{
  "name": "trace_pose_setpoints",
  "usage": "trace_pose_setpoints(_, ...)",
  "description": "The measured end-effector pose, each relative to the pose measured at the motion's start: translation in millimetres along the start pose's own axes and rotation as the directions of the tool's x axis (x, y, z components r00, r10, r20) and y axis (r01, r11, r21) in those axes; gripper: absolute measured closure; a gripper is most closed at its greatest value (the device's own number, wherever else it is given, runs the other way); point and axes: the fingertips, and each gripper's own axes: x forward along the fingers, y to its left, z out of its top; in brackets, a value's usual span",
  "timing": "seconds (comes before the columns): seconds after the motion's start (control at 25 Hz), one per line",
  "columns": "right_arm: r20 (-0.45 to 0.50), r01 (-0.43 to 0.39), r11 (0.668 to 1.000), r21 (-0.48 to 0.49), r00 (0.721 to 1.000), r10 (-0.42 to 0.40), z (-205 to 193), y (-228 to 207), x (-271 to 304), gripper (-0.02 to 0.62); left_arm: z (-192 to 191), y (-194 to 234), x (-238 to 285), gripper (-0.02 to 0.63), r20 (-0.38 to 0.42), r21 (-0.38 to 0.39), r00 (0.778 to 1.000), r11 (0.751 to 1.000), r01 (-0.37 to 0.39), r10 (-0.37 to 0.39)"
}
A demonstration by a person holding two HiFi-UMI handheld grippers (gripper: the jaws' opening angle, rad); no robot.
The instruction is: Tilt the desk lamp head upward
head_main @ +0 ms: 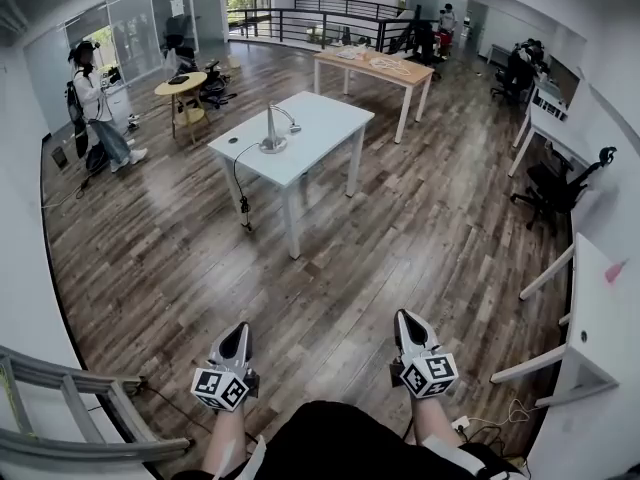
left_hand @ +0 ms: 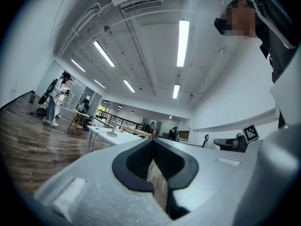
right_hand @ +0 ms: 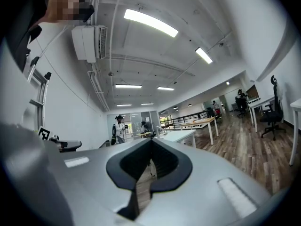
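The desk lamp (head_main: pixel 274 130), silver with a round base and a bent neck, stands on a white table (head_main: pixel 322 120) in the middle of the room, several steps ahead of me. From the left gripper view the lamp (left_hand: pixel 113 131) is small and far off. Only the white table (right_hand: pixel 181 135) shows in the right gripper view. My left gripper (head_main: pixel 238 332) and right gripper (head_main: pixel 405 318) are held low in front of me, side by side, pointing level toward the table. Both are shut with nothing between the jaws.
A black cable (head_main: pixel 240 200) hangs from the white table to the wood floor. Behind it are a wooden table (head_main: pixel 375 65) and a round yellow table (head_main: pixel 180 86). A person (head_main: pixel 97 103) stands at the left. Office chair (head_main: pixel 555 183) and white desk (head_main: pixel 600 313) at right; metal frame (head_main: pixel 70 408) lower left.
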Motion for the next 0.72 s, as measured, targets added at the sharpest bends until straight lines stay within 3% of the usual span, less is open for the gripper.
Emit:
trace_pose_setpoints(0.32, -0.040, -0.044, 0.999, 0.018, 0.998, 0.044, -24.5, 34.7, 21.1, 0.594, -5.6, 20.8, -45.2, 0.607, -0.017, -0.001, 0.999, 0.999, -0.035, 0.035)
trace_pose_setpoints(0.72, -0.065, -0.161, 0.987, 0.012, 0.985, 0.161, -25.7, 63.2, 79.3, 0.594, 5.6, 68.5, -78.9, 0.607, 0.029, -0.012, 0.981, 0.982, -0.190, 0.190)
